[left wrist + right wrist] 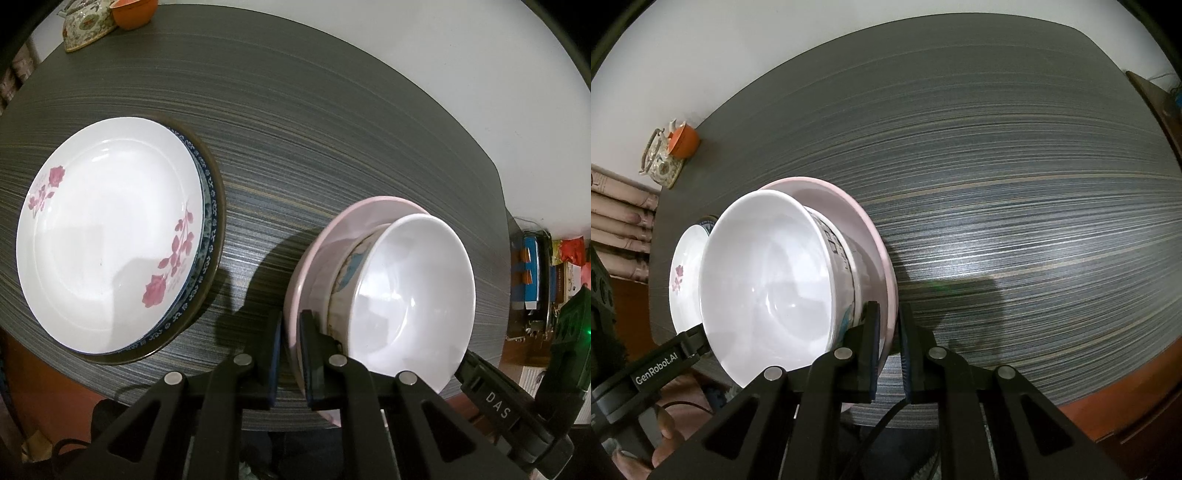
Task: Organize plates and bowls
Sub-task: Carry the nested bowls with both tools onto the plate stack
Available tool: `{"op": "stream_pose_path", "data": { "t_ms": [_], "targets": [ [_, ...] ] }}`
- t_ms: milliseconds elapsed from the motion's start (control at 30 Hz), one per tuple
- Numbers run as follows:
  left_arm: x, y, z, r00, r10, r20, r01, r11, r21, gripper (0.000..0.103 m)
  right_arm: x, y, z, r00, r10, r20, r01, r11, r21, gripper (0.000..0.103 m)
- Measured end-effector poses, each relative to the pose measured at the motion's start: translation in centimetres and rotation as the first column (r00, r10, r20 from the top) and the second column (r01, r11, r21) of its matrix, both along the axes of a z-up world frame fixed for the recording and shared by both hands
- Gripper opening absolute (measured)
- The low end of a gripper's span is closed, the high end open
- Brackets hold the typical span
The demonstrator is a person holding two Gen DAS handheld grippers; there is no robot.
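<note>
Both grippers are pinching the pink plate (332, 236) on opposite rims, so the stacked white bowl (410, 295) is staying level; the left gripper (290, 354) and the right gripper (888, 350) are closed tight on it; the rose plate (110, 232) stack is lying near on the table (332, 129); the teapot (659, 162) is standing well apart.

- Dark grey streaked counter (1015, 221) with rounded corners, against a plain white wall (424, 74).
- Cluttered shelf (535, 277) at right.
- Folded pinkish fabric (620, 218) at left.
</note>
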State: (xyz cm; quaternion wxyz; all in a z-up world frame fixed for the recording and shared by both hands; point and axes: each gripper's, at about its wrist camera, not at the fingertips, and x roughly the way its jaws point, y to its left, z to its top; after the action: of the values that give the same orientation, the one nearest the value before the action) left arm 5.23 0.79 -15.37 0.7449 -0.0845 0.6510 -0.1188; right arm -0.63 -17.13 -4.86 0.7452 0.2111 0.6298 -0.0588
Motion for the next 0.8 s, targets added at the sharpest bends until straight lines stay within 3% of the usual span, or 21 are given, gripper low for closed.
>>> {"op": "stream_pose_path", "data": {
  "t_ms": [800],
  "targets": [
    [-0.2,1.9,2.6,0.999,0.019,0.048,-0.018,1.0,-0.021,0.008,0.6,0.8,2.4,0.998,0.032,0.057,-0.031,0.999,-0.027,0.011]
  ]
}}
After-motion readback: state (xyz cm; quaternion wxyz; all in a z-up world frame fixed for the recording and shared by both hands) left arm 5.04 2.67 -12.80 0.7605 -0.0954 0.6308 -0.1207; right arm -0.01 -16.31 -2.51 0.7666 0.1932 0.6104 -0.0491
